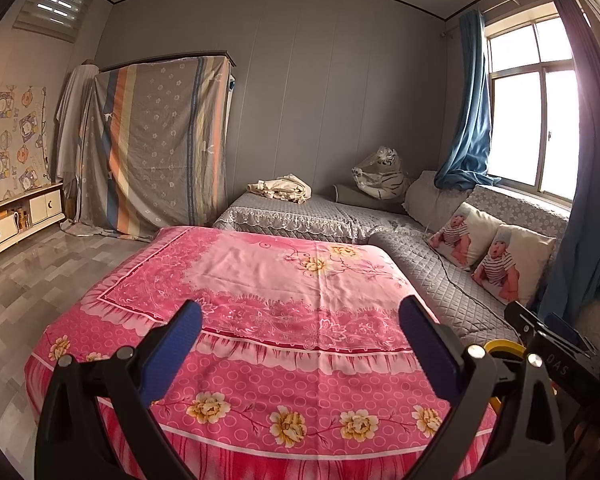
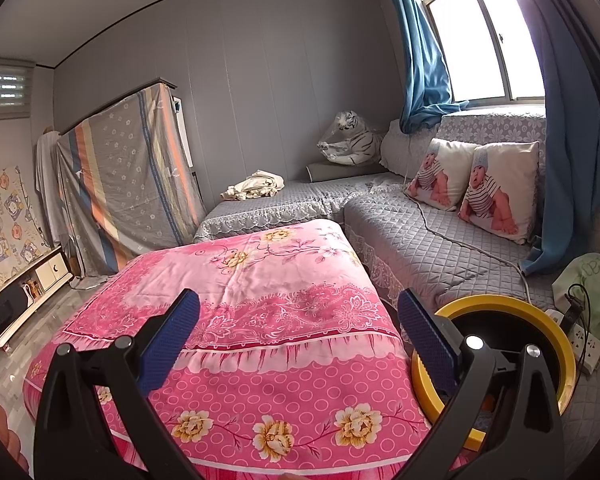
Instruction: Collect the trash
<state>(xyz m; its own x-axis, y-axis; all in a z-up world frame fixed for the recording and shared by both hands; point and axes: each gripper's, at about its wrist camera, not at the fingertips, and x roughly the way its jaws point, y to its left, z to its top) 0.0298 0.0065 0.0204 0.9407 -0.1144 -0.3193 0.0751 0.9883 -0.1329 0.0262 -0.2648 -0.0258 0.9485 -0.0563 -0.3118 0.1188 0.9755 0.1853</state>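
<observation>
What I can't make out from either wrist camera

My round yellow-rimmed bin with a black inside (image 2: 500, 308) is half hidden at lower right behind a gripper finger, so its contents stay unseen; in the left view only a sliver of its rim (image 1: 504, 347) shows. The pink floral cloth (image 2: 268, 280) covers whatever table stands beneath. The striped grey sheet (image 1: 156, 144) at centre left hides the furniture under it. The white power strip (image 2: 584, 344) is partly cut off by the bin rim.
</observation>
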